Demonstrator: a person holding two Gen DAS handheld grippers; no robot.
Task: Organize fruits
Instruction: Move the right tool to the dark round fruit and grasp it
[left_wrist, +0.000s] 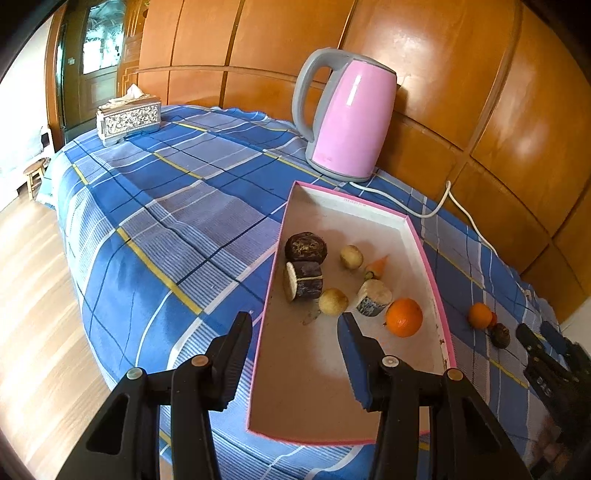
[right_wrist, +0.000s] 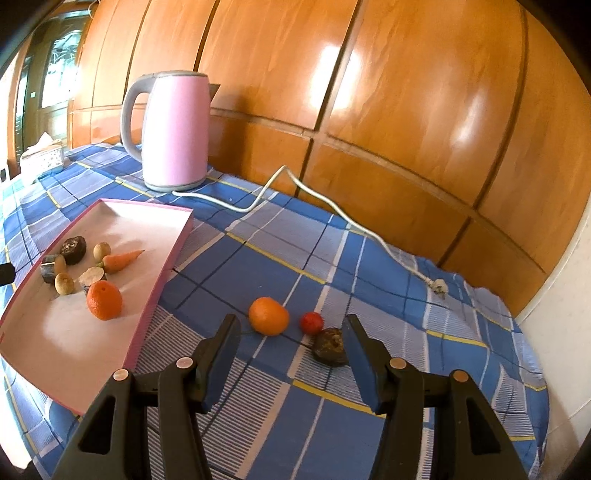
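Note:
A pink-rimmed box lid (left_wrist: 402, 218) (right_wrist: 162, 273) lies on the blue plaid cloth and holds an orange (left_wrist: 404, 317) (right_wrist: 104, 300), a carrot (left_wrist: 377, 266) (right_wrist: 122, 260), two small tan fruits, and several dark chunks. On the cloth right of it lie an orange (right_wrist: 268, 316) (left_wrist: 480, 315), a small red fruit (right_wrist: 311, 322) and a dark brown fruit (right_wrist: 330, 346) (left_wrist: 500, 335). My left gripper (left_wrist: 297, 325) is open and empty over the lid's near left edge. My right gripper (right_wrist: 291, 328) is open and empty, just short of the loose fruits; it also shows in the left wrist view (left_wrist: 543, 334).
A pink electric kettle (left_wrist: 347, 114) (right_wrist: 173, 129) stands at the back against the wooden wall; its white cord (right_wrist: 332, 206) trails across the cloth to a loose plug (right_wrist: 437, 285). A tissue box (left_wrist: 128, 117) sits at the far left corner. The table drops off on the left.

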